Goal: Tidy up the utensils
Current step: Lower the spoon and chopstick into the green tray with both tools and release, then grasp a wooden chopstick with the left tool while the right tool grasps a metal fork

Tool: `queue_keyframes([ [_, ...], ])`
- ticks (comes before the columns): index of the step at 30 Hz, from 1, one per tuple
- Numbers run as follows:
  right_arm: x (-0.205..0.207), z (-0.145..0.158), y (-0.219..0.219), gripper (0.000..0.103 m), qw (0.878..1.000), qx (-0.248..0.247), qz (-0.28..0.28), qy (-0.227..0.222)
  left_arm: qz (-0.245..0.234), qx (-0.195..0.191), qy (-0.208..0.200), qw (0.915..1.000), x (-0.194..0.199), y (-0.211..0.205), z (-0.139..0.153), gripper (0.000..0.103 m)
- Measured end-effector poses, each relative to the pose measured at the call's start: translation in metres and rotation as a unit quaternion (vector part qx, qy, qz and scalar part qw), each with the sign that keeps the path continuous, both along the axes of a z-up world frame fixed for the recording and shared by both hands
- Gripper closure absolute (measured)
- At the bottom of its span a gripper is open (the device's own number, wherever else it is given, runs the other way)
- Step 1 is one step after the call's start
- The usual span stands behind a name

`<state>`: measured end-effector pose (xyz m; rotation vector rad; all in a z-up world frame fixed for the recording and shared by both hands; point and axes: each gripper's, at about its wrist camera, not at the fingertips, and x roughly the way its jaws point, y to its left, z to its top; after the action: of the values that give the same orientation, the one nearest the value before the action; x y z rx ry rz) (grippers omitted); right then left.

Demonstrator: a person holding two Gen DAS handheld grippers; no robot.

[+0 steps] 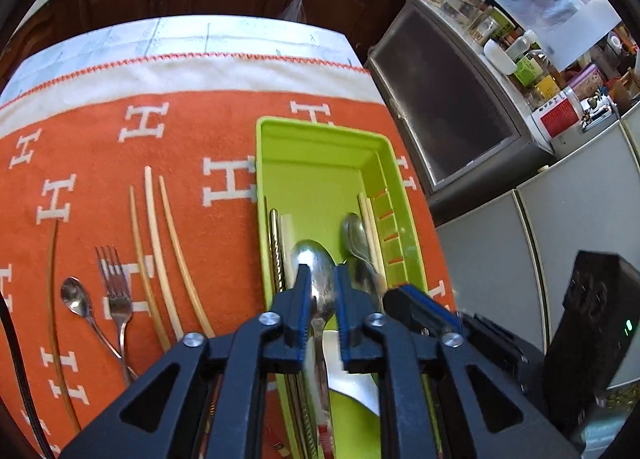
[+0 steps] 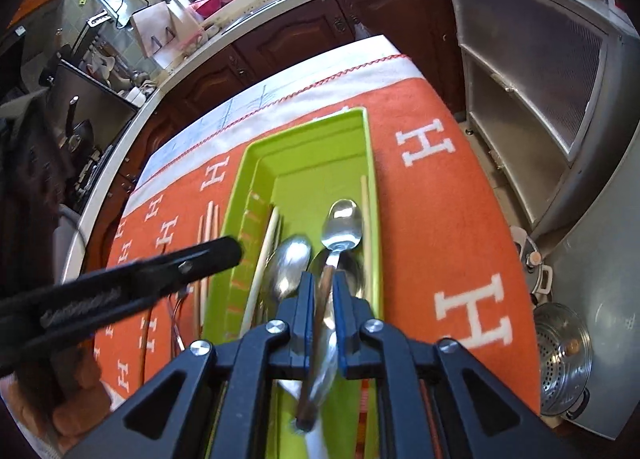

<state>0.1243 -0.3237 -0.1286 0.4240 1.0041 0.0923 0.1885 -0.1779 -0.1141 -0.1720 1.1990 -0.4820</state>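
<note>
A lime-green tray (image 1: 320, 127) (image 2: 304, 127) lies on the orange cloth and holds spoons and chopsticks. My left gripper (image 1: 323, 279) hangs over its near end, jaws slightly apart, with a large steel spoon (image 1: 314, 259) between the fingers and not pinched. Just to its right, my right gripper (image 1: 420, 311) (image 2: 323, 287) stands narrowly open around the thin handle of a second spoon (image 2: 342, 223), which rests loose and tilted. On the cloth left of the tray lie a small spoon (image 1: 76, 301), a fork (image 1: 116, 283) and pale chopsticks (image 1: 160, 251).
A thin brown stick (image 1: 52, 299) lies at the cloth's left. Dark wooden cabinets run behind the table. A grey glass-front cabinet (image 1: 448, 107) stands right of it. A steel steamer pot (image 2: 560, 359) sits on the floor and a black box (image 1: 592, 339) is at the right.
</note>
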Motion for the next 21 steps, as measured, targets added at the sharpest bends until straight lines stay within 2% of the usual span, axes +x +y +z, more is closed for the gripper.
queue_keyframes([
  [5, 0.002, 0.009, 0.001, 0.092, 1.0, -0.002, -0.003, -0.014, 0.011, -0.003, -0.03, 0.9995, -0.001, 0.013, 0.022, 0.086],
  [11, -0.013, 0.019, 0.018, 0.092, 0.999, -0.007, 0.029, -0.023, 0.032, 0.008, -0.058, 0.9978, -0.008, 0.041, 0.042, 0.084],
  [21, -0.041, 0.027, 0.049, 0.092, 0.998, 0.011, 0.062, -0.021, 0.06, 0.065, -0.062, 0.9942, -0.046, 0.11, 0.037, 0.082],
])
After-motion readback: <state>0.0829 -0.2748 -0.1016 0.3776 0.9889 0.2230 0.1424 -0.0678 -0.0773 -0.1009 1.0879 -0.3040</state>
